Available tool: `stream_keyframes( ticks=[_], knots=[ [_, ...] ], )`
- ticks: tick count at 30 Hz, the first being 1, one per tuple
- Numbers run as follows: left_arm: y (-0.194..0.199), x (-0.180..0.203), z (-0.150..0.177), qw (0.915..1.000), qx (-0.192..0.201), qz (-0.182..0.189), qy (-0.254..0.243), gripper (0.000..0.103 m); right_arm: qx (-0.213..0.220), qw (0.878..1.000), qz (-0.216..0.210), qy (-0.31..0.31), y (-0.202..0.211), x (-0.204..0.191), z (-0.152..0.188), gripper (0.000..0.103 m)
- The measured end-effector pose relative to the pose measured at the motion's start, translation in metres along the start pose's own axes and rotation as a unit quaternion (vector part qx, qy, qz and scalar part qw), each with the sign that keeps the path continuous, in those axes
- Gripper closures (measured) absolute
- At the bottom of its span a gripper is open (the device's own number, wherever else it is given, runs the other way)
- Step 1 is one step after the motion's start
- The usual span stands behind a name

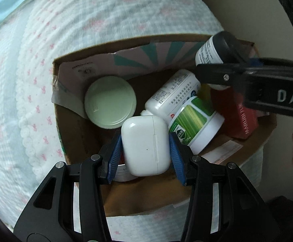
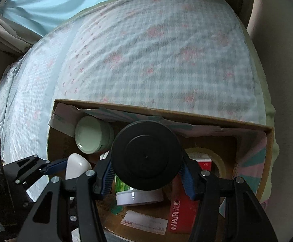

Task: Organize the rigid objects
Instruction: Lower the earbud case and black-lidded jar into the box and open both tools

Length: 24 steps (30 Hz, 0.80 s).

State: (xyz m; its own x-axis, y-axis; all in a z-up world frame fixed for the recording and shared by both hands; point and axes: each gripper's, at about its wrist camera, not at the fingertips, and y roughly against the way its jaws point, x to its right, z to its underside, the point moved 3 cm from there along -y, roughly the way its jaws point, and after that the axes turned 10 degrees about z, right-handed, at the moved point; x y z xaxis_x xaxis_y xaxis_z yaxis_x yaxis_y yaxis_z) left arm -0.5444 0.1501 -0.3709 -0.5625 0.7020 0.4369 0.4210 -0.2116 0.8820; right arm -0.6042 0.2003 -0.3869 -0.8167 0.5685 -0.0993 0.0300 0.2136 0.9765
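Observation:
My left gripper [image 1: 145,147] is shut on a white earbud case [image 1: 145,145], held over the open cardboard box [image 1: 61,125]. My right gripper [image 2: 147,168] is shut on a black-capped jar [image 2: 146,155], also above the box; in the left wrist view that jar [image 1: 210,50] hangs at the box's far right corner. Inside the box lie a pale green lidded jar [image 1: 110,101], a white bottle [image 1: 172,92], a green-and-white tub [image 1: 196,123] and a red carton [image 1: 241,119]. The earbud case [image 2: 76,166] shows at the left of the right wrist view.
The box rests on a bed with a white and pink patterned cover [image 2: 146,50]. A roll of tape [image 2: 212,159] lies in the box's right part, behind the red carton [image 2: 182,207]. A pale wall [image 1: 237,10] stands to the right of the bed.

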Motion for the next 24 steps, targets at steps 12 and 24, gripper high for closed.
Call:
stream_keyframes(
  ticks=[12,24],
  knots=[
    [0.021,-0.002,-0.006,0.9996,0.026,-0.011,0.001,0.000,0.021,0.998,0.007,-0.055,0.018,0.020,-0.009,0.000],
    [0.052,0.000,0.001,0.9991,0.043,-0.008,0.002,0.000,0.022,0.996,0.010,-0.082,0.037,0.019,0.005,0.000]
  ],
)
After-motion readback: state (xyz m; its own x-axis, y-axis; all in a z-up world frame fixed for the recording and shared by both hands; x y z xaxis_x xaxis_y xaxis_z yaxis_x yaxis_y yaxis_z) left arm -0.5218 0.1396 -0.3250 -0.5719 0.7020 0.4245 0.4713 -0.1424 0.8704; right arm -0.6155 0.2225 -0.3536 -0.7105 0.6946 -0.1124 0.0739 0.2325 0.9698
